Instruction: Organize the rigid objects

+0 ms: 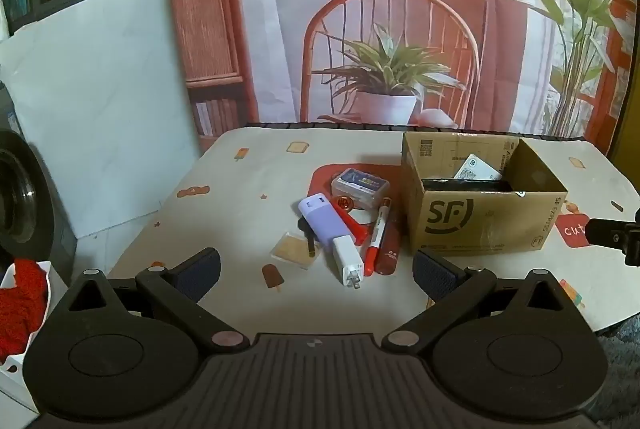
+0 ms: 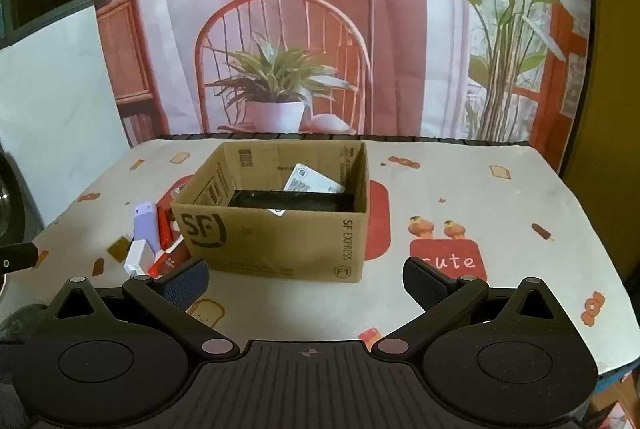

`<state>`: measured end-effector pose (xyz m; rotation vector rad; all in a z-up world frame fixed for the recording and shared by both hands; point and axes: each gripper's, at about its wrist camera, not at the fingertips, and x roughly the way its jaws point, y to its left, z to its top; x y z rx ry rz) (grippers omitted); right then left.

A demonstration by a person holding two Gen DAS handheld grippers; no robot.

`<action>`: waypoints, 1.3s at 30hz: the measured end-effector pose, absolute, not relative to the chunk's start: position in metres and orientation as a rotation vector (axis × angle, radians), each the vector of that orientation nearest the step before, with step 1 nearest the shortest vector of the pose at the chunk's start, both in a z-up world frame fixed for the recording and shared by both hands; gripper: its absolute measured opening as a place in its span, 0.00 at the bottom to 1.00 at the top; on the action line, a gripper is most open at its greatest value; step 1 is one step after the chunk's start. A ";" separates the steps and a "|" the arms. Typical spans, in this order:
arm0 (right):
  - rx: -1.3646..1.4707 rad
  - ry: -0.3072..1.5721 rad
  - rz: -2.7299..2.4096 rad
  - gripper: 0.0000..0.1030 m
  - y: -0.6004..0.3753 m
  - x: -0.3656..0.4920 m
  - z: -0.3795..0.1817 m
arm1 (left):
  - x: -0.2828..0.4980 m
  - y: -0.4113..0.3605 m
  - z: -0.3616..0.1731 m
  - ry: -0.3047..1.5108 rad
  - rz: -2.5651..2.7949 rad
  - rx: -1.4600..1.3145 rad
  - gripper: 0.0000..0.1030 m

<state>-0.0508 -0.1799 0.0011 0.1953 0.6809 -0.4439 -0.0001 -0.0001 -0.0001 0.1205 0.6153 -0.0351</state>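
A pile of small items lies on the table left of an open cardboard box (image 1: 480, 217): a purple and white charger (image 1: 332, 229), a red marker (image 1: 378, 233), a red tube (image 1: 390, 245), a clear plastic case (image 1: 360, 186), a red tool (image 1: 352, 219) and a flat tan packet (image 1: 294, 249). The box (image 2: 276, 233) holds a white card (image 2: 312, 181) and a black item (image 2: 292, 200). My left gripper (image 1: 316, 269) is open and empty, just short of the pile. My right gripper (image 2: 306, 279) is open and empty, in front of the box.
The table (image 2: 500, 213) has a patterned cloth. A printed backdrop hangs behind it. A white board (image 1: 96, 109) leans at the left. A white container with red cloth (image 1: 20, 305) sits at the lower left. The right gripper's tip (image 1: 612, 235) shows at the right edge.
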 end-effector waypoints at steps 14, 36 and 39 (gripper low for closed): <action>0.191 0.683 -0.446 1.00 -0.179 -0.051 0.000 | -0.001 -0.002 0.003 0.621 -0.028 0.117 1.00; 0.191 0.687 -0.445 1.00 -0.179 -0.051 -0.001 | 0.001 -0.001 -0.002 0.624 -0.036 0.121 1.00; 0.192 0.688 -0.446 1.00 -0.179 -0.051 -0.001 | 0.002 -0.001 -0.002 0.626 -0.035 0.120 1.00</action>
